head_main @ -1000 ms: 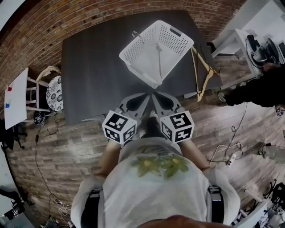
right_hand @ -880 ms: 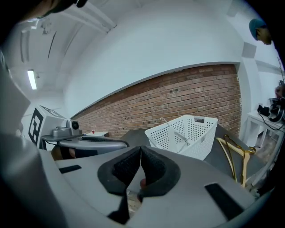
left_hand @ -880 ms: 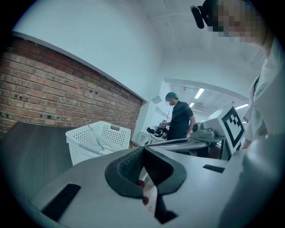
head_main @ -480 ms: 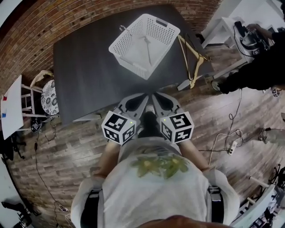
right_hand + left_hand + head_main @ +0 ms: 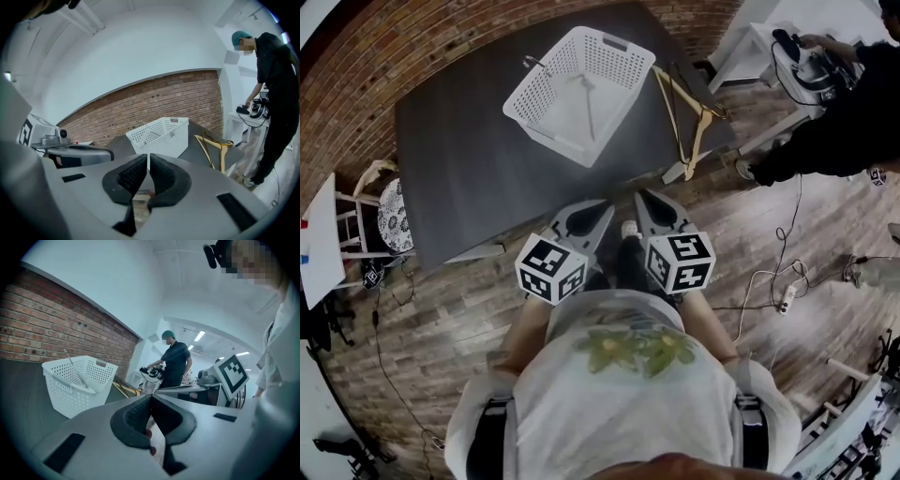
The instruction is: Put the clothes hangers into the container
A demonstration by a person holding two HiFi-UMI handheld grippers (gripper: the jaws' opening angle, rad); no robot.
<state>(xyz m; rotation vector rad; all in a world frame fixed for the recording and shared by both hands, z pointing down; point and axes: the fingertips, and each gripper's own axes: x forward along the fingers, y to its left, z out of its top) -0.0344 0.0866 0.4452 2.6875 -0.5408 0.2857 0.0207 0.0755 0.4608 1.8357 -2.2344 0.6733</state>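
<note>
left hand-held gripper: jaws pressed together, nothing in them. I hold it low by my body, short of the near worktop edge.
right hand-held gripper: jaws closed to a sliver, empty too. It sits just beside the left one, aimed toward the basket.
worktop: dark, and bare on my side. All the task things are on the far half.
basket: white, perforated, upright, on the far middle of the worktop, well apart from both grippers.
pale hanger: lies slanted inside the basket, hook poking up above the rim at the left corner. I count this one as done.
wooden hangers: flat on the worktop just right of the basket, near the right edge, not in it. Looks like two stacked, but I cannot tell the count for sure.
done so far: one hanger in, as far as I can see.
left to do: the wooden ones, so I judge the task partway with nothing in hand.
next, my guess: open the right jaws, reach to the far right, pick a wooden hanger by a thin bar.
person: dark clothes, busy at a white side table beyond the worktop. Not part of the task.
</note>
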